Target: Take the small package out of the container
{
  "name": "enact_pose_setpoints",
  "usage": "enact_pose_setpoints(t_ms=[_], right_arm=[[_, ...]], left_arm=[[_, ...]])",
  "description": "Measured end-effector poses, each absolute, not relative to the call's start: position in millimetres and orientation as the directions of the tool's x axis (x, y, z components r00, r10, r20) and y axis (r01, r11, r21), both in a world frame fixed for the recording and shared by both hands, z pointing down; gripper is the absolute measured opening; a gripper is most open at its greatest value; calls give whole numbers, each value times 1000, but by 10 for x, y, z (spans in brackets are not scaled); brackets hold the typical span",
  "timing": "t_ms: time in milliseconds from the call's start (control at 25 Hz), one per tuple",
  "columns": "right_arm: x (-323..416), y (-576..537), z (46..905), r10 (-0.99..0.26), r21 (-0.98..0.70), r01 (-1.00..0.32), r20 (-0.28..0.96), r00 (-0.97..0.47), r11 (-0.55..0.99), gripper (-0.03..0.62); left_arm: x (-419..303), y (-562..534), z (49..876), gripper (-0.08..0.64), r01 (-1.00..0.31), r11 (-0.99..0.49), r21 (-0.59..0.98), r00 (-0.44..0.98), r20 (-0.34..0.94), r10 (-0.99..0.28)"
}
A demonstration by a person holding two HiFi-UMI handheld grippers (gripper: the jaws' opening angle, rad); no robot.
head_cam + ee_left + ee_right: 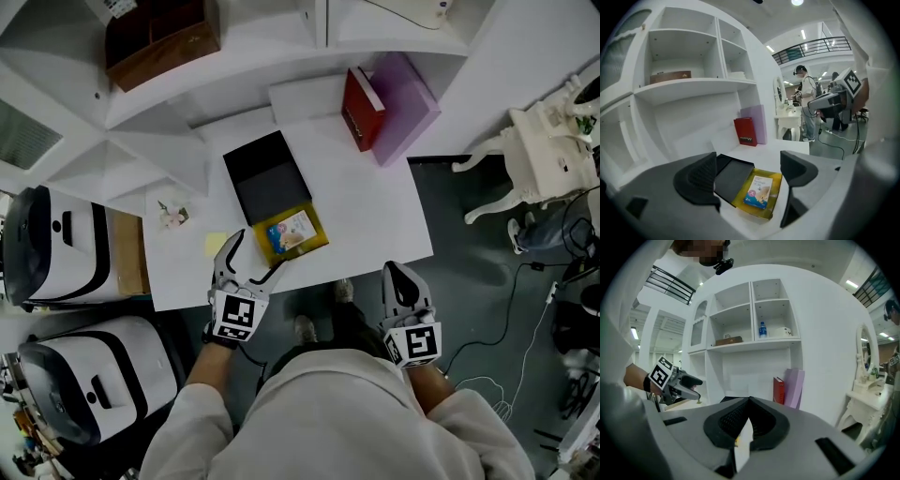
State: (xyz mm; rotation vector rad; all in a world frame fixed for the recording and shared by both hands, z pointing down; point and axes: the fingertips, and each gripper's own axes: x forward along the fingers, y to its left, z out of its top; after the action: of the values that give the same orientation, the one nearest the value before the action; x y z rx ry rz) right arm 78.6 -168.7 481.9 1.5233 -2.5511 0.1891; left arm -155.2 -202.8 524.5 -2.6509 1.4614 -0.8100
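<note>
A small blue-and-white package [292, 231] lies flat in a yellow-lined container [317, 240] near the front edge of the white table [375, 206]. The container's black lid [267, 175] is folded open behind it. My left gripper [261, 250] is open just in front of the container's near left corner and holds nothing. In the left gripper view the package [758, 190] and the container [776, 186] show between the spread jaws of the left gripper [749, 161], a little ahead of them. My right gripper [395, 269] is shut and empty at the table's front right edge; its tips meet in the right gripper view [749, 402].
A red book [361, 105] and a purple box [405, 108] lean at the back of the table. A yellow note [216, 243] and a small trinket [173, 214] lie left of the container. White shelves surround the table; white machines [66, 248] stand left, and an ornate white stand [544, 150] right.
</note>
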Motion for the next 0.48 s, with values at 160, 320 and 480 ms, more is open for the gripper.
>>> enact_pose_setpoints(t_ms=[160, 320, 480], right_arm=[[887, -1723, 4888, -866, -35, -890, 217, -450, 454, 23], [999, -1728, 4950, -873, -39, -901, 230, -430, 433, 23], [1134, -1745, 5014, -879, -36, -911, 248, -406, 411, 23]], left_arm=[[-1459, -2135, 5584, 425, -746, -616, -254, 438, 511, -740], [-1349, -2207, 5949, 425, -680, -682, -268, 442, 592, -673], [-1274, -2286, 6324, 425, -626, -734, -263, 435, 663, -609]])
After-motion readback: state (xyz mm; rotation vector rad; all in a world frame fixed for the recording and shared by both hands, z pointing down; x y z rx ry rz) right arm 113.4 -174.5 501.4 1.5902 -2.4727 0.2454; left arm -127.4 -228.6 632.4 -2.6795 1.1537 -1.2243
